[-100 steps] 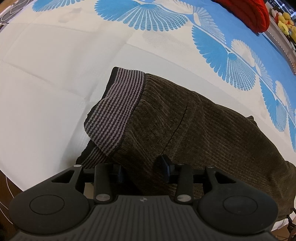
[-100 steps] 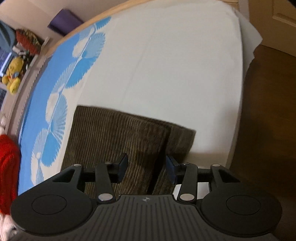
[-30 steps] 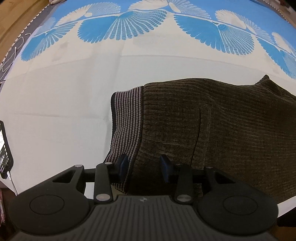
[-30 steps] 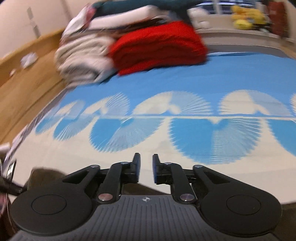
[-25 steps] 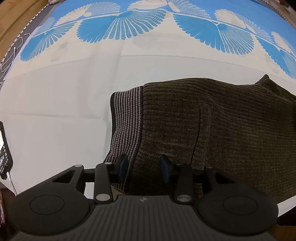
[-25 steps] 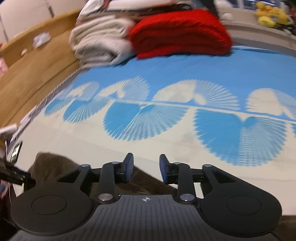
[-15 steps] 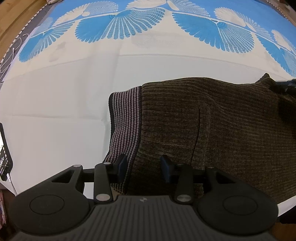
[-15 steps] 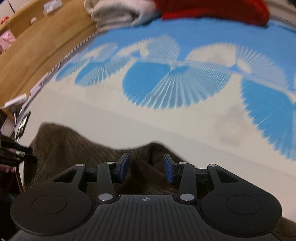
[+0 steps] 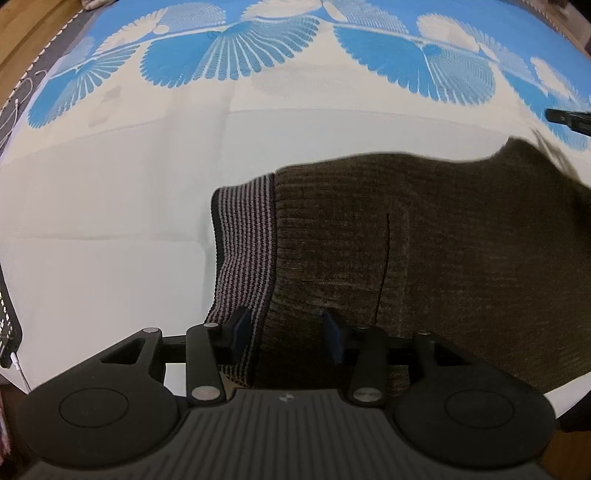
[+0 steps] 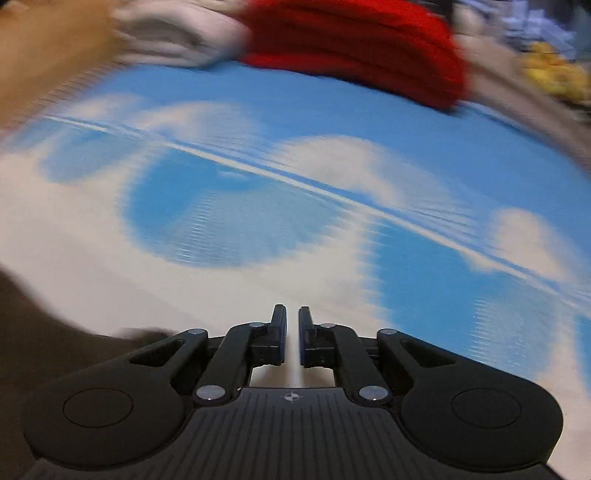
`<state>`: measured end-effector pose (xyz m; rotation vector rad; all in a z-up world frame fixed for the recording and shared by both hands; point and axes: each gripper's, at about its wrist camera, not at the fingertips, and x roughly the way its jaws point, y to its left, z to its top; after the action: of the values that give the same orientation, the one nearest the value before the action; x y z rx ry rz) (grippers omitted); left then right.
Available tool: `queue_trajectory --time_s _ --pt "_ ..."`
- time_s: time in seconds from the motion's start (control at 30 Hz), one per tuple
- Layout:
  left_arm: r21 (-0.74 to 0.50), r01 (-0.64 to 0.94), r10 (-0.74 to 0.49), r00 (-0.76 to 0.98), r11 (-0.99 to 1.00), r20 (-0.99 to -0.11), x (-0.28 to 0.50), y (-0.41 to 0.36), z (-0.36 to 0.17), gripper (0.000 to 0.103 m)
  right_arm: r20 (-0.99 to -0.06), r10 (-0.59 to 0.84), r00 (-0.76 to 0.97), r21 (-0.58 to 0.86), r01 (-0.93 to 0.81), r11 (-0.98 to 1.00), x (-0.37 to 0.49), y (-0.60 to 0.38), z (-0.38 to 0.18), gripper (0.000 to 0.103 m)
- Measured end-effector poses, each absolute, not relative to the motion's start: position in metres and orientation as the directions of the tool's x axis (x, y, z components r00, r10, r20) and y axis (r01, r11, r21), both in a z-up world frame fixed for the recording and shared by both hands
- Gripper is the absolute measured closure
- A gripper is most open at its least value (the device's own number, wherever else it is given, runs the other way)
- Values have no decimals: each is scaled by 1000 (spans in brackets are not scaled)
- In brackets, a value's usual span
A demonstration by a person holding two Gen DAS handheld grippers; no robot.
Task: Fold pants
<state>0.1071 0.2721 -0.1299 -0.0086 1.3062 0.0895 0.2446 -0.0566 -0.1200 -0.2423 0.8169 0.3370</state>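
Observation:
Folded brown corduroy pants (image 9: pixel 424 240) lie flat on the white and blue bed sheet (image 9: pixel 110 221), their striped waistband (image 9: pixel 243 236) at the left end. My left gripper (image 9: pixel 286 328) points down at the near edge. Its jaws are opening, astride the seam between waistband and corduroy, and the pads do not press the cloth. My right gripper (image 10: pixel 291 325) is shut over bare sheet with only a pale slit between its pads. There the pants (image 10: pixel 44 332) are a brown blur at the lower left. A black piece of the right tool (image 9: pixel 570 119) shows beyond the pants' far right corner.
At the back of the bed lie a folded red cloth (image 10: pixel 354 48) and pale folded cloths (image 10: pixel 166 26). Yellow soft toys (image 10: pixel 554 74) sit at the far right. A phone on a cable (image 9: pixel 7 325) lies at the sheet's left edge, near the wooden floor (image 9: pixel 22 22).
The right gripper came down toward the pants' far edge with jaws wide, then closed; the pants now sit at its lower left. The left gripper stayed put, its jaws slightly wider.

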Motion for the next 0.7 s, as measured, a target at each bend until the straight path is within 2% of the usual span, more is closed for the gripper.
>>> queue_trajectory --time_s 0.03,0.13,0.2,0.27,0.33,0.4,0.43,0.5,0.57,0.63,0.7 --pt "30 -85 53 279 996 -959 107 275 -125 54 -731 221 646 -48 -372 927 244 -66 -114 96" --pt "1 -123 46 366 992 -929 106 282 -106 54 -665 422 616 151 -442 884 233 -89 -85 96" --pt "-29 -152 37 412 988 -910 106 286 -97 54 -633 580 513 248 -575 780 216 -95 -73 94" --pt "-60 -164 19 440 985 -898 108 285 -91 54 -650 655 384 270 -689 672 199 -94 -72 94" --pt "-77 -146 -1 461 986 -888 110 276 -86 54 -691 658 299 274 -734 621 188 -93 -82 94" --pt "-77 -122 -12 466 990 -885 114 264 -84 54 -759 596 261 246 -733 634 183 -93 -104 94" --pt "-73 -112 -12 465 991 -885 115 259 -84 54 -799 530 285 183 -724 665 183 -93 -117 94" --pt "-65 -97 -13 463 993 -886 116 250 -85 54 -852 369 372 27 -672 740 187 -97 -140 103" --pt "-58 -83 -14 458 995 -889 113 243 -87 54 -838 399 372 89 -628 773 193 -111 -143 103" --pt "-50 -59 -17 456 997 -890 114 236 -89 54 -831 395 391 80 -619 781 191 -114 -135 103" --pt "-42 -45 -18 450 998 -893 115 234 -92 54 -815 428 392 100 -632 768 185 -118 -125 97"
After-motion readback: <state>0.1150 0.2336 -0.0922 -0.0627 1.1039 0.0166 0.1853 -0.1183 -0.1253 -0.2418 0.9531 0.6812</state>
